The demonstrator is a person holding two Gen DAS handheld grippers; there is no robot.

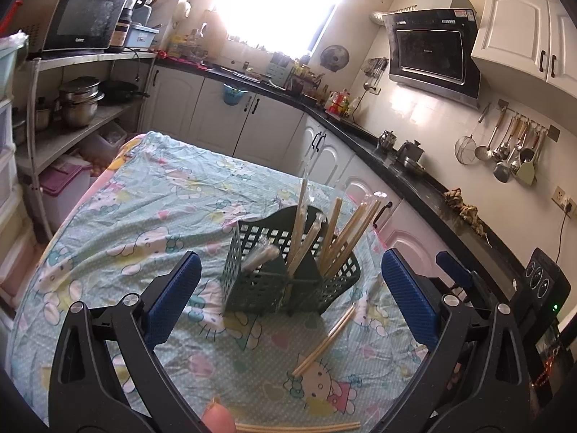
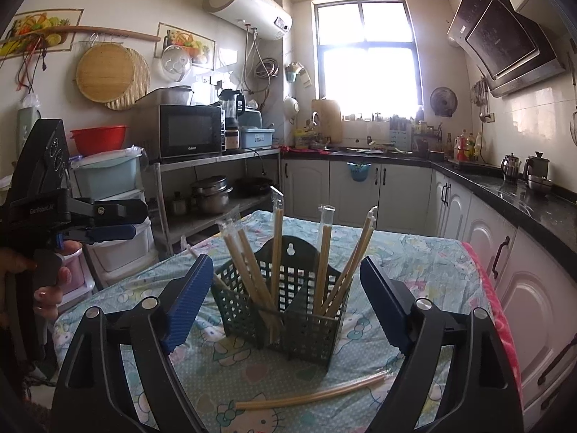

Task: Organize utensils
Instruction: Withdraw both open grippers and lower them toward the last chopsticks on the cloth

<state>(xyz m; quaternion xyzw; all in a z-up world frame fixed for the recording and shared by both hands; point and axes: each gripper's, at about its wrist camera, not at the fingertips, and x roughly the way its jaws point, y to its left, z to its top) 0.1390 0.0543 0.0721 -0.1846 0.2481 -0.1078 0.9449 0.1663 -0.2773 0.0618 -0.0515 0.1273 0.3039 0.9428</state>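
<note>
- The left gripper (image 1: 291,299) is being held wide open, nothing gripped.
- The right gripper (image 2: 283,305) is being held open, empty.
- Wrapped chopsticks (image 2: 276,249) are being kept upright in the dark green basket (image 2: 306,339).

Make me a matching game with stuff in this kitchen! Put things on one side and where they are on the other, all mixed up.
Things:
1. green basket
2. loose chopsticks
3. microwave
4. ladles

Places:
A. hanging on the wall
B. on the metal shelf
C. standing in the middle of the tablecloth
D. lying flat on the cloth in front of the basket

Pairs: 1-C, 2-D, 3-B, 4-A
</note>
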